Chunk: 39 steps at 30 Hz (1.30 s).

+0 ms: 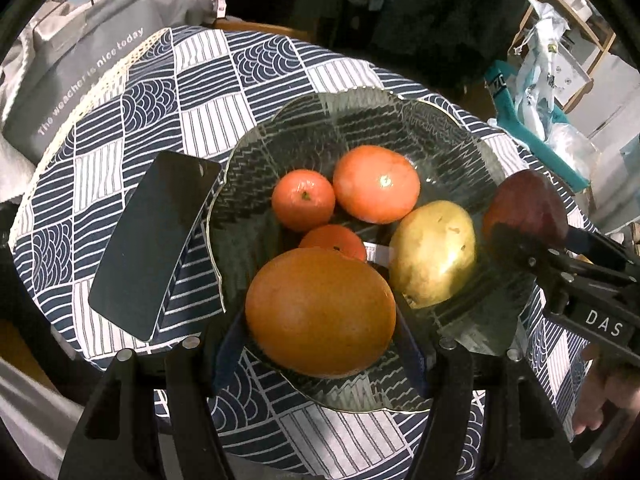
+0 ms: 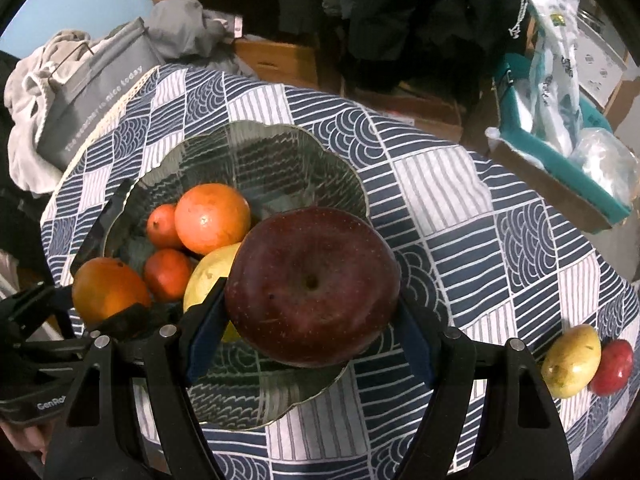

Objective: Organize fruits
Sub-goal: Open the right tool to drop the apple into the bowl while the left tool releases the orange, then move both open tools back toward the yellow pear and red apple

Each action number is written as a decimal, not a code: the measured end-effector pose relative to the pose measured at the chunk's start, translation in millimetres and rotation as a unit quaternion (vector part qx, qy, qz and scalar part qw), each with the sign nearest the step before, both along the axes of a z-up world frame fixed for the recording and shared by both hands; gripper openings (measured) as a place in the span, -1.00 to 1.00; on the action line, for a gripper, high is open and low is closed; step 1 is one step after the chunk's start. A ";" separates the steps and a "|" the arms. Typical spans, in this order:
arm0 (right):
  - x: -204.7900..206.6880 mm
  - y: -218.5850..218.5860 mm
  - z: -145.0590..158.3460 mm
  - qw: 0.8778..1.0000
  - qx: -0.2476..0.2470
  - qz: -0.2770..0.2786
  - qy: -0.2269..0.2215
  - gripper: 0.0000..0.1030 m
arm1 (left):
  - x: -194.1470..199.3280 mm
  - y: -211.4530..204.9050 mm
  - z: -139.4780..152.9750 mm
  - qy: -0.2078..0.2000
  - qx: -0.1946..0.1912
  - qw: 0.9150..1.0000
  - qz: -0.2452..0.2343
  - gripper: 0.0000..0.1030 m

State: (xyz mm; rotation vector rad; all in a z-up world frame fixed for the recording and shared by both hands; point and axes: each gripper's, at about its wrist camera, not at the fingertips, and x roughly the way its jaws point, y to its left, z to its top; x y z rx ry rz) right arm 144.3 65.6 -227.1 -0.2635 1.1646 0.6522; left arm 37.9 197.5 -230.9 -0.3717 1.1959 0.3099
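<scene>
A clear glass bowl stands on the patterned tablecloth. In it lie a medium orange, two small tangerines and a yellow fruit. My left gripper is shut on a large orange over the bowl's near rim. My right gripper is shut on a dark red apple over the bowl's right side. Whether either fruit touches the glass, I cannot tell.
A black phone lies left of the bowl, touching its rim. A yellow fruit and a red fruit sit at the table's right edge. A grey bag is behind left, a teal box off to the right.
</scene>
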 end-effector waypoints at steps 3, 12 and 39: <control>-1.2 3.0 -1.9 1.000 -0.005 0.005 -0.002 0.51 | 0.7 -2.2 -6.6 0.015 0.001 1.000 -0.004 0.33; 1.3 0.5 5.4 1.000 0.015 -0.002 -0.016 0.57 | 1.4 -11.0 -9.6 0.028 0.006 0.999 -0.023 0.37; -10.0 -19.3 91.5 0.991 0.057 -0.026 -0.119 0.64 | -9.4 -36.2 81.1 -0.105 0.057 0.992 -0.044 0.77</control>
